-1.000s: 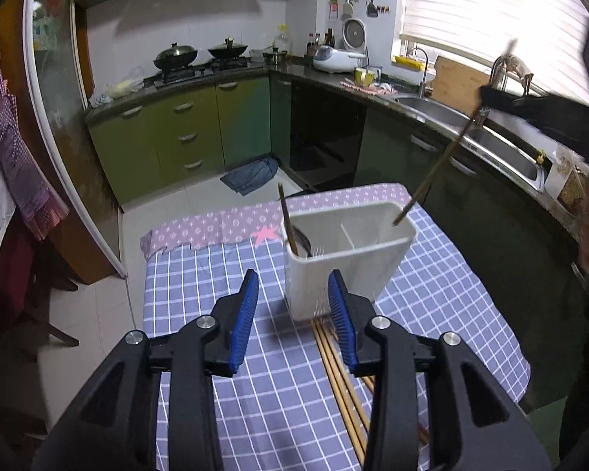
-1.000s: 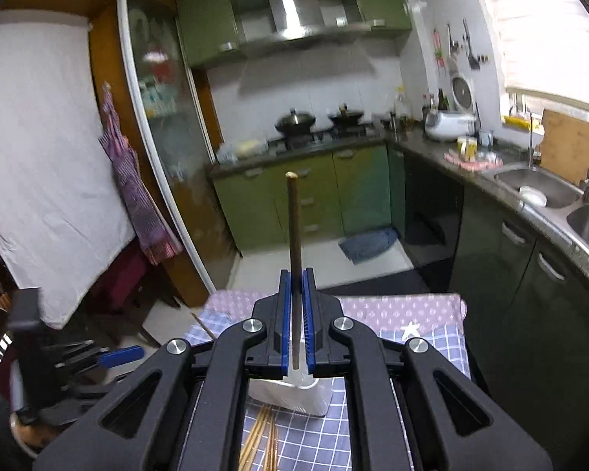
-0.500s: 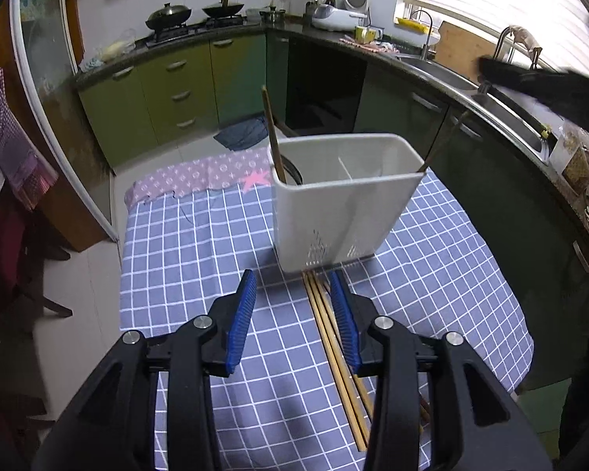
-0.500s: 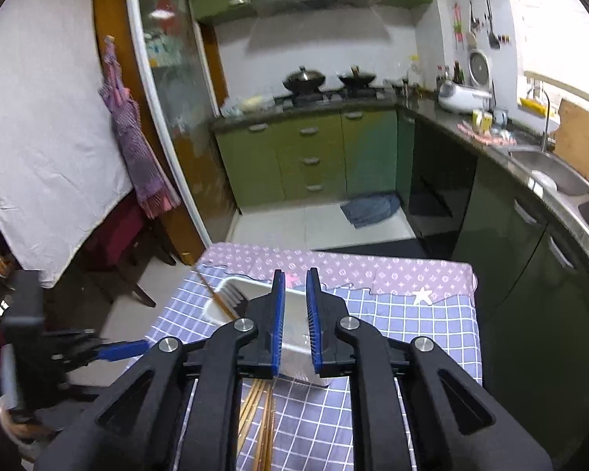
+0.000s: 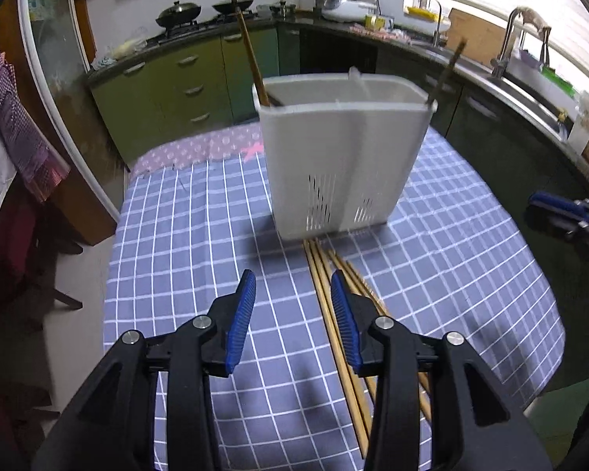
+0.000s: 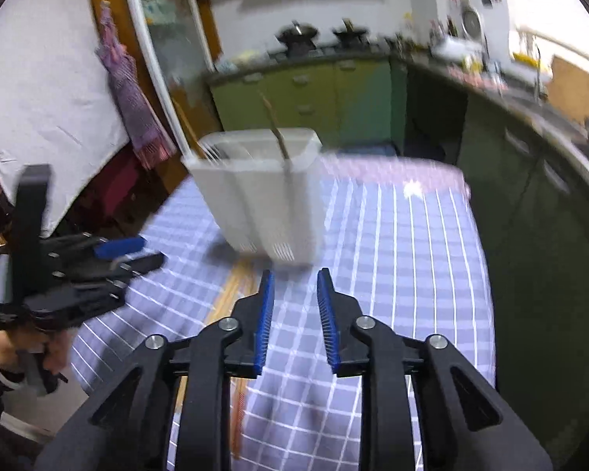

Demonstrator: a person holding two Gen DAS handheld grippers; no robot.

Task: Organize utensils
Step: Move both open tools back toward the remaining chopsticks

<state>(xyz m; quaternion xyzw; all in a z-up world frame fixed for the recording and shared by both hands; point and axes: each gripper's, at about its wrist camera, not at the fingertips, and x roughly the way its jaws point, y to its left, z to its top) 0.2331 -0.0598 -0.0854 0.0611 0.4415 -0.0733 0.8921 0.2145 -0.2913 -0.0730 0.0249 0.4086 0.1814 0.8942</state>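
The left claw (image 5: 290, 306) hangs open, empty, over the thin wooden chopsticks (image 5: 335, 314) on the checked desk (image 5: 184, 235). The right claw (image 6: 294, 306), opening and empty, risks knocking the tall white plastic caddy (image 6: 263, 196), which could tip.

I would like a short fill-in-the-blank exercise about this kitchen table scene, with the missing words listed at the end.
1. The white utensil holder stands on a ____ tablecloth with a grid pattern.
2. The loose chopsticks lie flat on the cloth, just in ____ of the holder as the left wrist camera sees it.
3. Between the jaws of the left hand-held gripper there is ____.
4. The right hand-held gripper has jaws that are opening, and it holds ____.

Missing words: blue; front; nothing; nothing
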